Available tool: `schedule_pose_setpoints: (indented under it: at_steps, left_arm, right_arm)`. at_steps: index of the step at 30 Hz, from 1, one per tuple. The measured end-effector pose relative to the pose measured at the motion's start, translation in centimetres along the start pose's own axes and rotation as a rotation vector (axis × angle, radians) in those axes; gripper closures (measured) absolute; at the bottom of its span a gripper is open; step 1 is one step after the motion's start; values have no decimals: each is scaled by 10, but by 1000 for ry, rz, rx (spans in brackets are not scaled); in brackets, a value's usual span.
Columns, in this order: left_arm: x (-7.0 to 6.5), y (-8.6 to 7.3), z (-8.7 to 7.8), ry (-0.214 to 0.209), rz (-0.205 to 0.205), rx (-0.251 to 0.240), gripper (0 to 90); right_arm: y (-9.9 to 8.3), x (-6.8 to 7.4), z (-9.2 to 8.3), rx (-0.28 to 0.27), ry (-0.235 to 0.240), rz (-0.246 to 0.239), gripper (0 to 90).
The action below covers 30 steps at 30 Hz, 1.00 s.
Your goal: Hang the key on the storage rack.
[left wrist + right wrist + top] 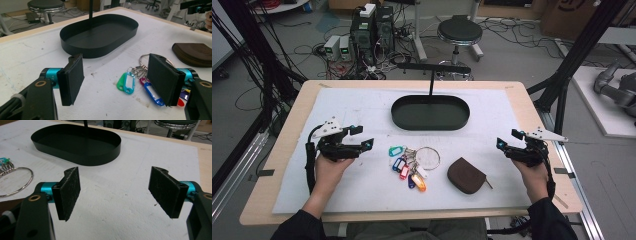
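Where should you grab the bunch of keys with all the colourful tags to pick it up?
Probably the big metal ring of the key bunch. It lies flat on the white mat with bare space around its far arc, while the tags fan out loosely nearer the person. Coming from above, the open left tool could pinch the thin wire.

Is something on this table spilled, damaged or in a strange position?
Nothing stands out. The key ring with coloured tags and the brown pouch lie flat on the white mat, apart from each other. The black tray sits level and empty.
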<state>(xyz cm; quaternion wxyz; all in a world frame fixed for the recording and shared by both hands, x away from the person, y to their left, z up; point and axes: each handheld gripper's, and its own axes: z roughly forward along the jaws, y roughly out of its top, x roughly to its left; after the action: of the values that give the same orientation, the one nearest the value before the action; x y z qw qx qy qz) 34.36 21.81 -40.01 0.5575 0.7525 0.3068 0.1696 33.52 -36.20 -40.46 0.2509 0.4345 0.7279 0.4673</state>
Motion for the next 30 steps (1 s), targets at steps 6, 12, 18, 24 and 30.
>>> schedule_pose_setpoints:
  at_steps: [6, 12, 18, 24, 30]
  left_arm:
    - [2, 1, 11, -34, -21, 40, 275]
    - [-1, 6, 26, -74, -15, 75, 274]
    - [-12, 14, 40, -107, 17, 77, 274]
    - [-14, 17, 43, -109, 13, 53, 274]
    - [-15, 17, 45, -107, 18, 54, 274]
  right_arm:
    - [-1, 0, 2, 0, -7, -8, 262]
    - [-3, -3, 1, 0, -10, 3, 262]
    - [-5, -6, -3, -3, -23, 8, 264]
    - [-8, -8, -7, -3, -28, 12, 265]
    - [-8, -8, -6, -1, -26, 11, 265]
